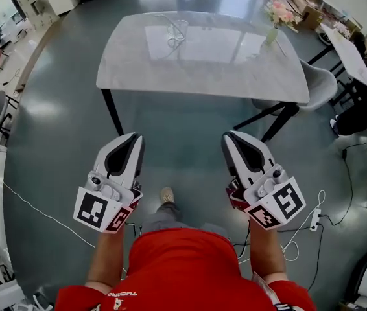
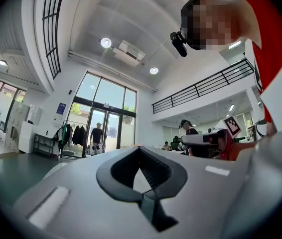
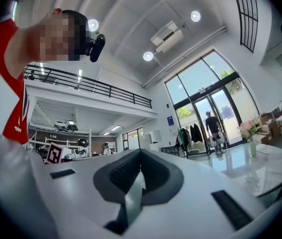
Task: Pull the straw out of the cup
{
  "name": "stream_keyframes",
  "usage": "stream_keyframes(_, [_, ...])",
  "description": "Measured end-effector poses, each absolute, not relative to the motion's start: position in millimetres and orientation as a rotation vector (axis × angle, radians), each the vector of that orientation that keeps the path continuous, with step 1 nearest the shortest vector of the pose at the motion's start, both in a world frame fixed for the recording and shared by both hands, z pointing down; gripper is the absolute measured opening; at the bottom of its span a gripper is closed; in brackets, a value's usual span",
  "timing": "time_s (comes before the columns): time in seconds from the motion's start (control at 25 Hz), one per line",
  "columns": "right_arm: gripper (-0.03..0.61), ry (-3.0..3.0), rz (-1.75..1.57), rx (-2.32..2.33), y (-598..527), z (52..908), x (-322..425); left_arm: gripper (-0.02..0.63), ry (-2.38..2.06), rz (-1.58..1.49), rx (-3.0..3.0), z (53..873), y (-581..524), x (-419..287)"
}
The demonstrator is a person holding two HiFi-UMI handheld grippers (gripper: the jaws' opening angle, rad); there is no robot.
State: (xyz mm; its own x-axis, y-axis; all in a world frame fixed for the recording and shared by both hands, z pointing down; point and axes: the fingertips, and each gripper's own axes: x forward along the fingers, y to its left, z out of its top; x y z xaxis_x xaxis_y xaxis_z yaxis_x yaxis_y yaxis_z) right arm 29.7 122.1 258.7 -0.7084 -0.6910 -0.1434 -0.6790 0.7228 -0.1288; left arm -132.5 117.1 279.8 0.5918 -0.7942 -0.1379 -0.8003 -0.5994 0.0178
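1. Table: polished, marble-look top, glossy enough to mirror the ceiling lights.
2. Legs: thin, black, matt, metal by the look.
3. Floor: smooth grey-green coating with a soft sheen and pale light patches.
4. Left gripper and right gripper: pale-grey hard plastic shells, smooth and matt.
5. Fingers: lined inside with black, finely ribbed, dull, rubbery-looking pads.
6. Cube: flat matt faces, black-and-white print, red edges.
7. Shirt: red cloth, matt, lightly creased.
8. Chair: smooth grey shell, plastic-looking, faint sheen.
9. Cable: white, smooth-skinned.
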Motion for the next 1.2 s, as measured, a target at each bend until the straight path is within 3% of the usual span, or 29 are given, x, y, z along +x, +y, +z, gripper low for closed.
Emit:
stream_keyframes(0.48, [0.0,2.702,-0.105,-1.246,12.6,260.4,-22.4,0.005,1.299,0.222,-2.821,284.9,-0.3,-192.8])
stream_keyframes(1.2, [0.0,2.722,-0.083,-1.196,-116.6,264.0,-6.7,0.005,1.397,0.227,-2.805,296.0,-124.3,-187.6])
